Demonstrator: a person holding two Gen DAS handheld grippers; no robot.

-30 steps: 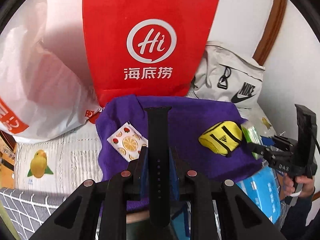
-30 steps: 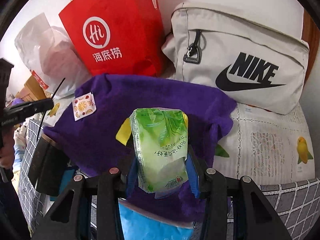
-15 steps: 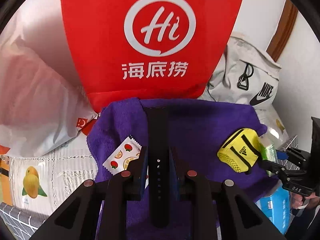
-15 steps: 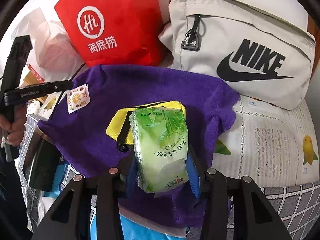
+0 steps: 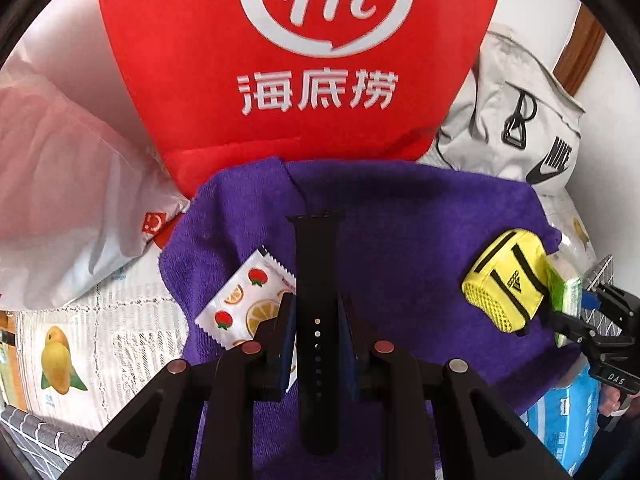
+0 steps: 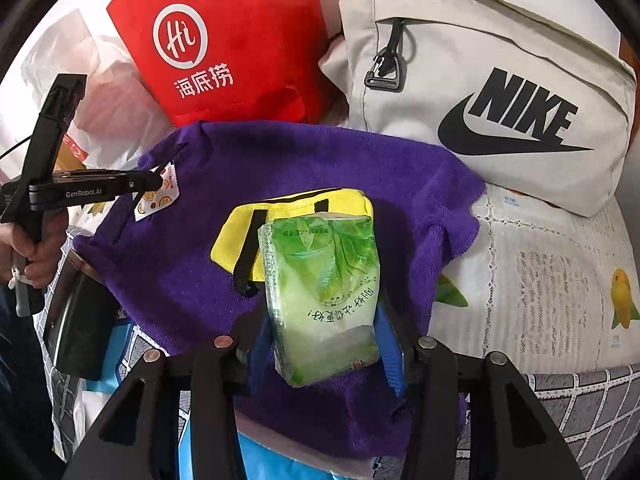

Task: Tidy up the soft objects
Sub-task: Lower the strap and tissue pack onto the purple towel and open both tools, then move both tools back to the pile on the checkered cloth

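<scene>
My left gripper (image 5: 316,328) is shut on a black watch strap (image 5: 318,280) and holds it over a purple towel (image 5: 400,216). A fruit-print sachet (image 5: 244,300) lies on the towel just left of the strap. My right gripper (image 6: 320,320) is shut on a green tissue pack (image 6: 320,280), held close behind a yellow pouch (image 6: 280,208) that rests on the towel (image 6: 280,152). In the left wrist view the pouch (image 5: 504,280) and the right gripper (image 5: 576,316) are at the right. The left gripper (image 6: 148,184) shows at the left of the right wrist view.
A red paper bag (image 5: 304,60) stands behind the towel, a white plastic bag (image 5: 60,184) to its left and a grey Nike bag (image 6: 480,100) to its right. A blue pack (image 5: 568,412) lies under the towel's right edge. A fruit-print cloth (image 6: 540,280) covers the surface.
My left gripper has moved forward toward the red bag with the strap. My right gripper has moved forward with the tissue pack, closer to the yellow pouch.
</scene>
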